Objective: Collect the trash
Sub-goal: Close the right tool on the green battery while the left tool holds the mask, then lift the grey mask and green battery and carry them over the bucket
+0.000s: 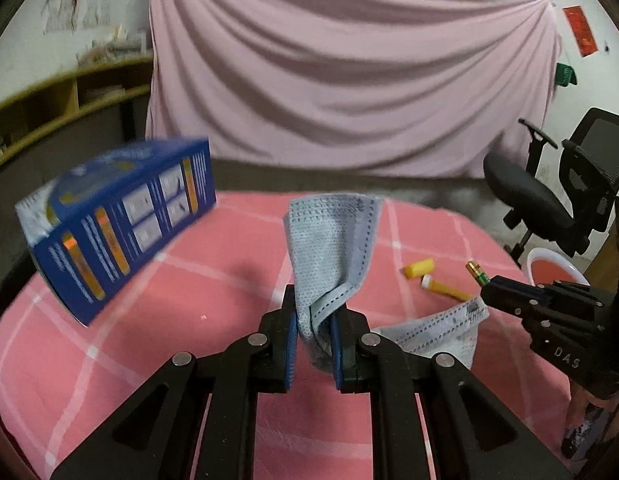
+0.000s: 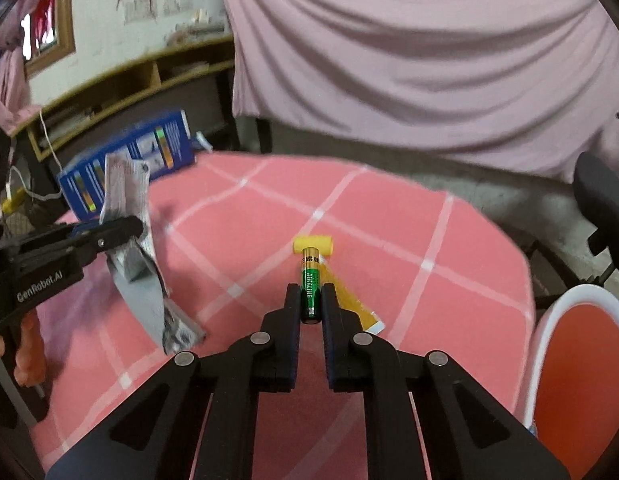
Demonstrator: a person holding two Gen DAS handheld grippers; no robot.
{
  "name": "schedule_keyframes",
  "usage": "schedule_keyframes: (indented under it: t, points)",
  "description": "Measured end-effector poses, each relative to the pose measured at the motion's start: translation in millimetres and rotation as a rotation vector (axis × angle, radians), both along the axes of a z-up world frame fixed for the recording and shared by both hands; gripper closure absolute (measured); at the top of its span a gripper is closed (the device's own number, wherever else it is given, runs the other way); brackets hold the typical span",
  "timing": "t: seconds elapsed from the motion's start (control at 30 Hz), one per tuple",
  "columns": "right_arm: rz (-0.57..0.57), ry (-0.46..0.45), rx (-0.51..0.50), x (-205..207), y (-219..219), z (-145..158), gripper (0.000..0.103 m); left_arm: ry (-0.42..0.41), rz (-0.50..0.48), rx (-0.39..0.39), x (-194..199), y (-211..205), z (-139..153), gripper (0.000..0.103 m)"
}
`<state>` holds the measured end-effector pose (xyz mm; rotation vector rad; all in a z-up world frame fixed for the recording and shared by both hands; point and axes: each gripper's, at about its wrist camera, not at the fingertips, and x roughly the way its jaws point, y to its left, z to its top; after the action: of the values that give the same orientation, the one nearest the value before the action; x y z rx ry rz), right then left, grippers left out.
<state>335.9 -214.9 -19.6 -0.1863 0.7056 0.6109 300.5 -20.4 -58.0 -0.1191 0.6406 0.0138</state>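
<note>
My left gripper (image 1: 314, 320) is shut on a grey-blue face mask (image 1: 329, 244) and holds it above the pink checked table (image 1: 213, 280); the mask's tail (image 1: 441, 336) hangs toward the cloth. It also shows in the right wrist view (image 2: 129, 216), held by the left gripper (image 2: 121, 228). My right gripper (image 2: 311, 300) is shut on a green alkaline battery (image 2: 310, 284), lifted above the table; in the left wrist view the battery (image 1: 477, 274) sticks out of it (image 1: 489, 286). A yellow cap (image 2: 313, 245) and a yellow marker (image 1: 443, 287) lie on the table.
A blue box (image 1: 121, 216) stands at the table's far left. A white bin with a red liner (image 2: 581, 360) sits beside the table's right edge. A black office chair (image 1: 549, 196) is behind it. A pink sheet (image 1: 349, 72) hangs at the back.
</note>
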Motion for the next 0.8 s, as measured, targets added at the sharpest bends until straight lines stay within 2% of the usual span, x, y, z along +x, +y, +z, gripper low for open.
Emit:
schedule_keyframes:
  t: [0.2,0.37,0.5,0.63,0.8]
  points:
    - [-0.054,-0.175,0.122,-26.1,-27.0,23.0,0.095,-0.139,-0.006,0.067,-24.2,-18.1,13.2,0.092]
    - [-0.119,-0.33,0.205,-50.0,-48.6,39.5,0.095,-0.233,-0.042,0.081,-33.0,-42.5,28.2,0.092]
    - [-0.172,-0.437,0.227,-64.0,-68.0,47.8,0.095,-0.307,-0.088,0.109,-40.7,-68.5,44.0,0.092]
    - [-0.231,-0.516,0.245,-75.0,-94.9,54.5,0.095,-0.384,-0.144,0.147,-46.3,-100.5,60.7,0.092]
    - [-0.298,-0.551,0.275,-81.4,-127.2,61.6,0.095,-0.452,-0.199,0.212,-45.9,-145.4,71.3,0.092]
